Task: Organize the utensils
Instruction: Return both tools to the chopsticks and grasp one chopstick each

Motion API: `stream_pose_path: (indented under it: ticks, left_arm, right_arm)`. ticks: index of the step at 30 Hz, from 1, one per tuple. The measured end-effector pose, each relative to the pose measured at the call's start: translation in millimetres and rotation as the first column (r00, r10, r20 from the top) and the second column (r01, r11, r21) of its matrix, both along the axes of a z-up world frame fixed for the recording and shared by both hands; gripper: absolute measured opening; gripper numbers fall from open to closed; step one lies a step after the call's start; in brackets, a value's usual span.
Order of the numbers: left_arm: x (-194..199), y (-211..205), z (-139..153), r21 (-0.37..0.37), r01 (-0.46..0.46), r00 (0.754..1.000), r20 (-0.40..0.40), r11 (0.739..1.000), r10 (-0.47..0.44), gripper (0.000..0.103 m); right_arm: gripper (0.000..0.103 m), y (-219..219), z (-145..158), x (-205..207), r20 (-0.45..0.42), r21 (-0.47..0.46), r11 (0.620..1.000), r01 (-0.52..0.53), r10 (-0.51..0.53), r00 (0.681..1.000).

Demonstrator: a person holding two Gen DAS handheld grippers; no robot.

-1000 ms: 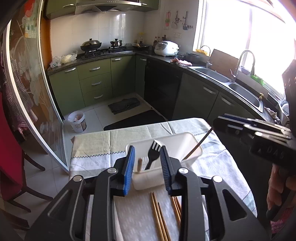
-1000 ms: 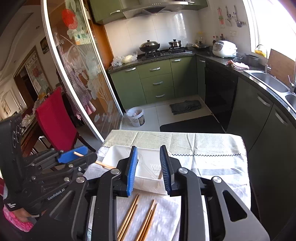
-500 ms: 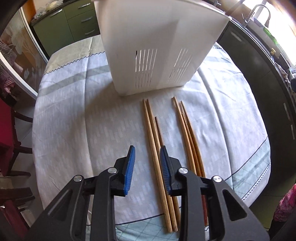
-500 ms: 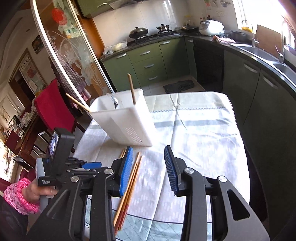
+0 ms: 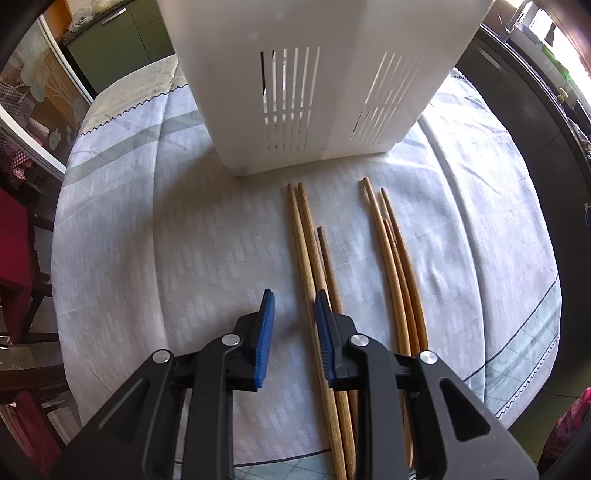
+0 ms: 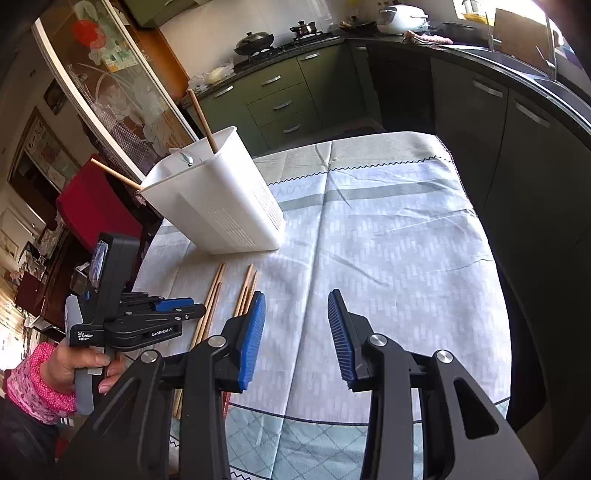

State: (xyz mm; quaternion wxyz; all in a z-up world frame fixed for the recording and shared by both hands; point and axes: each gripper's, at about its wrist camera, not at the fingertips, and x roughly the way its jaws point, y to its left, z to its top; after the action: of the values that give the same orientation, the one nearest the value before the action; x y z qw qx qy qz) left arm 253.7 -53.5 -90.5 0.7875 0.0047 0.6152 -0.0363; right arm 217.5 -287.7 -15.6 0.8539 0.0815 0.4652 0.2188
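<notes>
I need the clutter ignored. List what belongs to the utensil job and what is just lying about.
Job:
white holder
chopsticks on the cloth
chopsticks in the holder
left claw, open
right claw, open

Lying about:
wok
rice cooker
red chair

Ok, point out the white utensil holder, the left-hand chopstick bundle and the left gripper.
white utensil holder [image 5: 295,92]: left wrist view, slotted front wall.
left chopstick bundle [image 5: 308,236]: left wrist view, mid-shaft.
left gripper [image 5: 291,314]: left wrist view, gap between its fingertips.

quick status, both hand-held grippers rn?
Left hand-held gripper: open, empty, low over the chopsticks.
Right hand-held gripper: open wide, empty, above the tablecloth.
</notes>
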Motion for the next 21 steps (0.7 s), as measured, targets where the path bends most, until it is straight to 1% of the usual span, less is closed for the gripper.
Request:
stream_pose_path:
  ticks: [5, 8, 9, 11, 13, 17, 21]
  left_arm:
    - [2, -5, -7, 0.015, 0.002, 1.0, -0.015, 1.0, -0.001, 0.022]
    - [2, -9, -10, 0.028, 0.007, 1.0, -0.005, 1.0, -0.006, 0.021]
    - [2, -11, -11, 0.023, 0.004, 1.0, -0.005, 1.0, -0.004, 0.021]
    - [2, -9, -10, 0.024, 0.002, 1.0, 0.001, 1.0, -0.002, 0.014]
    - [1, -1, -11, 0.022, 0.001, 1.0, 0.001, 1.0, -0.001, 0.011]
    - [-6, 14, -13, 0.026, 0.006, 1.0, 0.006, 1.0, -0.006, 0.011]
    - [-9, 20, -14, 0.021, 0.015, 1.0, 0.011, 1.0, -0.015, 0.011]
  right_arm:
    - [0.036, 15, -10, 0, -0.025, -0.026, 0.999, -0.031, 0.03, 0.999]
    - [0.036, 34, -19, 2, -0.051, -0.057, 0.996, -0.068, 0.065, 0.997]
    - [0.036, 43, -24, 4, -0.066, -0.07, 0.994, -0.087, 0.082, 0.994]
    - [0.036, 59, -35, 8, -0.11, -0.083, 0.989, -0.119, 0.11, 0.988]
    - [0.036, 74, -49, 15, -0.16, -0.098, 0.984, -0.147, 0.13, 0.978]
    - [0.036, 98, -78, 31, -0.257, -0.117, 0.977, -0.178, 0.143, 0.956]
    - [0.031, 116, -92, 40, -0.288, -0.169, 0.968, -0.187, 0.133, 0.949]
